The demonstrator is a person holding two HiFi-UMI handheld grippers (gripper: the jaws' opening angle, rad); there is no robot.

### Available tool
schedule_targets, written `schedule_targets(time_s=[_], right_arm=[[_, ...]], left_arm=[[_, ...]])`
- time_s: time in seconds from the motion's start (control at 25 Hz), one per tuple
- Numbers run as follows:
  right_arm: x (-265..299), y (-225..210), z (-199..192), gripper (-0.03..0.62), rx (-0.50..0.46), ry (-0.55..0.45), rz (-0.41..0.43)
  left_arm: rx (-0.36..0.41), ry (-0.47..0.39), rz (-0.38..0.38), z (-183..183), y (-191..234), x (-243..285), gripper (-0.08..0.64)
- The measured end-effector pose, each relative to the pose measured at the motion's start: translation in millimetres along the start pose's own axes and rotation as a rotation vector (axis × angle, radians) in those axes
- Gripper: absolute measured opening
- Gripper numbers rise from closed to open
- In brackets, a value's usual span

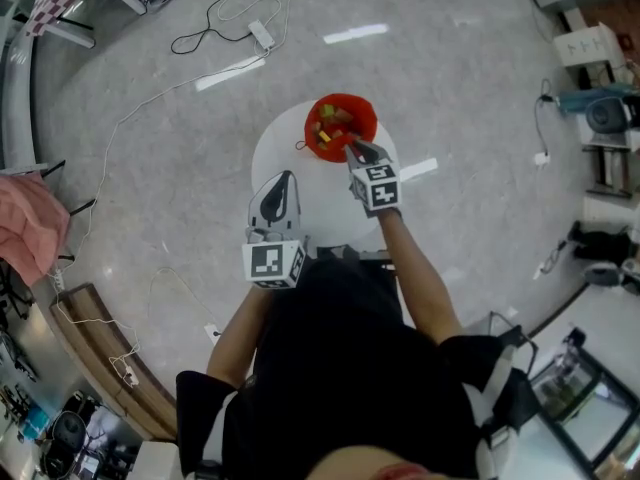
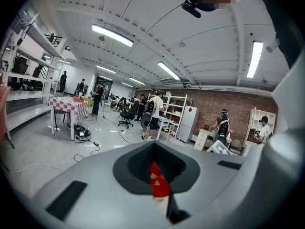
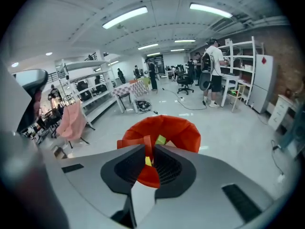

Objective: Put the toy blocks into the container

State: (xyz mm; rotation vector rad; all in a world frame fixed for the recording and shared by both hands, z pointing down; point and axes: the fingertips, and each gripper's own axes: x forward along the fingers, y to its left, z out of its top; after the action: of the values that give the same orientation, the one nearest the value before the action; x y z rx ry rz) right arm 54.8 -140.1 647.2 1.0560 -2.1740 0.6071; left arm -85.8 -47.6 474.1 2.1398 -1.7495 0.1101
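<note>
— Toy blocks (image 1: pixel 335 128): where are they?
— Most lie heaped in the red container (image 1: pixel 366 111), yellow, green and orange ones mixed. The container stands on the far part of the round white table (image 1: pixel 285 158), near its edge
— And the right gripper (image 1: pixel 356 149)?
— It hangs over the near rim of the container, tilted down toward it. In the right gripper view its jaws stand only a narrow slit apart. A small yellow block (image 3: pixel 147 161) sits pinched in that slit, with the red wall of the container behind it. A green block (image 3: pixel 160 140) shows just past the jaw tips, inside the container
— What about the left gripper (image 1: pixel 285 178)?
— It is over the left part of the table, beside the container and apart from it, tilted only slightly down. In the left gripper view its jaw tips meet and nothing is gripped between them. Farther back, a thin seam between the jaws lets through a sliver of red with a bit of white below it
— Do the two grippers touch?
— No, they are side by side with a clear gap, the right one farther forward
</note>
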Motion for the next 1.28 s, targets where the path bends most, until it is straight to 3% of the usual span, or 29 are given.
schedule_targets(time_s=[0.24,0.48,0.64,0.76,1.04,1.16,1.28], right_arm=[[22,-7,-25,0.052,0.038,0.138,-0.009],[8,-4,-24,0.052,0.058,0.117,-0.005],[-20,5,-5,0.047,0.066,0.003,0.012],[-50,9,14,-0.001,0.076,-0.12,-0.007],[-137,30,60,-0.003,0.055,-0.397,-0.039],[-161,38,62,-0.003,0.05,-0.455,-0.046],[-166,43,52,-0.003,0.058,-0.447,-0.048]], left_arm=[[0.012,-0.006,-0.006,0,-7,-2,-0.002],[-0.022,-0.033,0.01,12,-9,-8,-0.002],[0.003,-0.035,-0.001,12,-11,-7,-0.002],[0.026,-0.033,-0.011,14,-12,-9,-0.002],[0.039,-0.068,-0.052,35,-29,-17,-0.002],[0.018,-0.083,-0.064,38,-39,-17,-0.002],[0.032,-0.064,-0.082,30,-46,-16,-0.002]])
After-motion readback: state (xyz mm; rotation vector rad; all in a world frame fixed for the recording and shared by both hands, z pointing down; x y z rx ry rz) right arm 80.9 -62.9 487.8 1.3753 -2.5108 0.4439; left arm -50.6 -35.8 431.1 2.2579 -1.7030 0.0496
